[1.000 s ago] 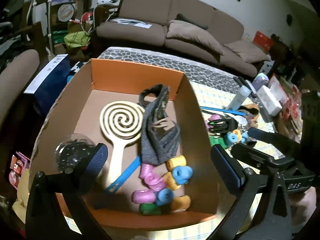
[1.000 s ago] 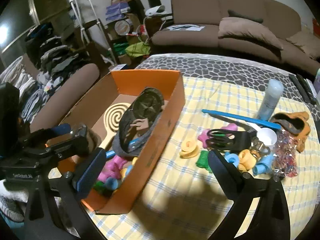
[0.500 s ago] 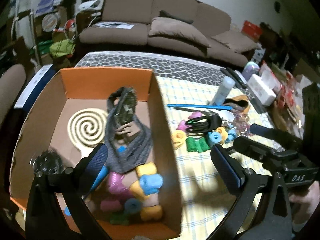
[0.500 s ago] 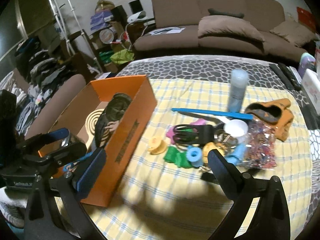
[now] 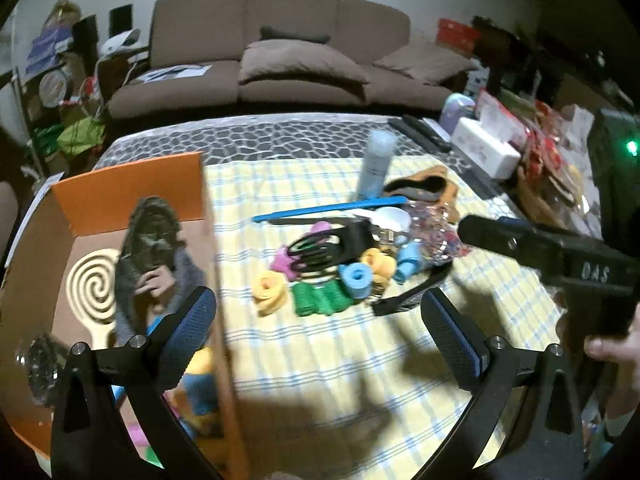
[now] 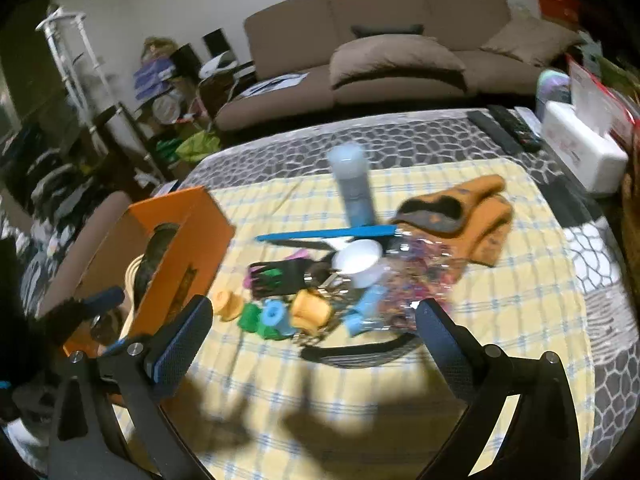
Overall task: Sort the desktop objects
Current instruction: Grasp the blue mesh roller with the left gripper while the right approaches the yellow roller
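Note:
An orange cardboard box (image 5: 132, 188) (image 6: 180, 220) sits at the table's left and holds a spiral wooden brush (image 5: 90, 284), a grey cloth (image 5: 156, 248) and foam rollers. On the yellow checked cloth lies a pile: yellow roller (image 5: 270, 294), green rollers (image 5: 318, 300), blue roller (image 5: 356, 278), black clip (image 5: 328, 246), blue comb (image 5: 328, 208), white cup (image 6: 358, 258), bottle (image 6: 352, 184), orange cloth (image 6: 460, 208). My left gripper (image 5: 320, 336) is open above the box's right wall and the cloth. My right gripper (image 6: 316, 338) is open, just short of the pile.
A brown sofa (image 5: 280, 56) stands behind the table. Remote controls (image 6: 508, 128) and a white tissue box (image 6: 580, 152) lie at the far right. A black strap (image 6: 360, 350) lies near the pile's front. A person's thumb (image 5: 608, 350) shows at the right.
Both grippers swung right, away from the box and toward the pile on the checked cloth. Both stayed open with nothing between their fingers.

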`<state>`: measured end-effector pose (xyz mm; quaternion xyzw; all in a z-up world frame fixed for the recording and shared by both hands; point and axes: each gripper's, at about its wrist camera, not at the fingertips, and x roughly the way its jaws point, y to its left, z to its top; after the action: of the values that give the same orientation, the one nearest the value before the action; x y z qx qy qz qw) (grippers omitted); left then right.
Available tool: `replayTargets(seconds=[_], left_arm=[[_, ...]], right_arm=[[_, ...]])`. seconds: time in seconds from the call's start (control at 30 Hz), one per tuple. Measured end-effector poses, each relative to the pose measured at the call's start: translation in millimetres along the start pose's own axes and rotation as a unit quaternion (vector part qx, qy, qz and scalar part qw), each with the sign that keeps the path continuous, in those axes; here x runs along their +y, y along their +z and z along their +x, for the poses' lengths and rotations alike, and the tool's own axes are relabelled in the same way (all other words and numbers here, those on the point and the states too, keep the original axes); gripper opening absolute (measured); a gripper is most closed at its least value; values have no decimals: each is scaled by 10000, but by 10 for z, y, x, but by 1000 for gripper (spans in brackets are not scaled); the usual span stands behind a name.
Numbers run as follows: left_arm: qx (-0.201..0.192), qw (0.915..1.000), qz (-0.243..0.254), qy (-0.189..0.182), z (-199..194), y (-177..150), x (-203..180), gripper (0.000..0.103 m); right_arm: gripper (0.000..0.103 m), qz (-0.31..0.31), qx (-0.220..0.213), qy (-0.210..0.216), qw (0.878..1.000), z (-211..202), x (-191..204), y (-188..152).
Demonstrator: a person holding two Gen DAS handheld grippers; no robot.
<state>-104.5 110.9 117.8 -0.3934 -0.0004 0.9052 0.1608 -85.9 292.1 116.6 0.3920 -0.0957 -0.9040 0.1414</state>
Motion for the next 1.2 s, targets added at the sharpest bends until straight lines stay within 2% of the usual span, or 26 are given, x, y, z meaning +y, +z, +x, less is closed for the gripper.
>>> replayTargets(seconds=[0.17, 0.27, 0.33, 0.5, 0.6, 0.7, 0.87, 0.97, 1.07, 1.1, 1.2], left_arm=[[46, 9997, 243, -13, 178, -25, -245, 98], [108, 9996, 279, -25, 328, -13, -321, 84], [162, 9994, 294, -7, 437, -7, -354, 84], [378, 9986, 339, 121, 731, -44, -388, 71], [400, 9988, 264, 130, 834, -45, -357, 68], [413, 9990, 169, 99, 930, -22, -323, 58], [501, 9987, 36, 55, 1047, -33, -262, 50], [520, 9986, -35, -90, 1063, -46, -231, 38], [486, 9986, -33, -209, 1049, -52, -231, 34], [459, 9987, -31, -240, 1034, -52, -233, 26], [410, 9988, 5, -285, 981, -36, -261, 26]], right_arm=[[102, 288, -61, -82, 9995, -49, -254, 1], [102, 354, -81, -110, 9993, -70, -339, 2], [102, 410, -83, -124, 9990, -87, -404, -2], [102, 523, -85, -156, 9985, -107, -537, -18], [102, 547, -68, -178, 9983, -100, -599, -21], [102, 572, -43, -184, 9982, -84, -636, -35], [102, 512, 22, -179, 9985, -42, -636, -55], [102, 494, 64, -159, 9986, -9, -622, -59], [102, 557, 107, -40, 9984, 19, -595, -58], [102, 594, 124, 51, 9981, 29, -580, -58], [97, 667, 163, 229, 9974, 63, -524, -45]])
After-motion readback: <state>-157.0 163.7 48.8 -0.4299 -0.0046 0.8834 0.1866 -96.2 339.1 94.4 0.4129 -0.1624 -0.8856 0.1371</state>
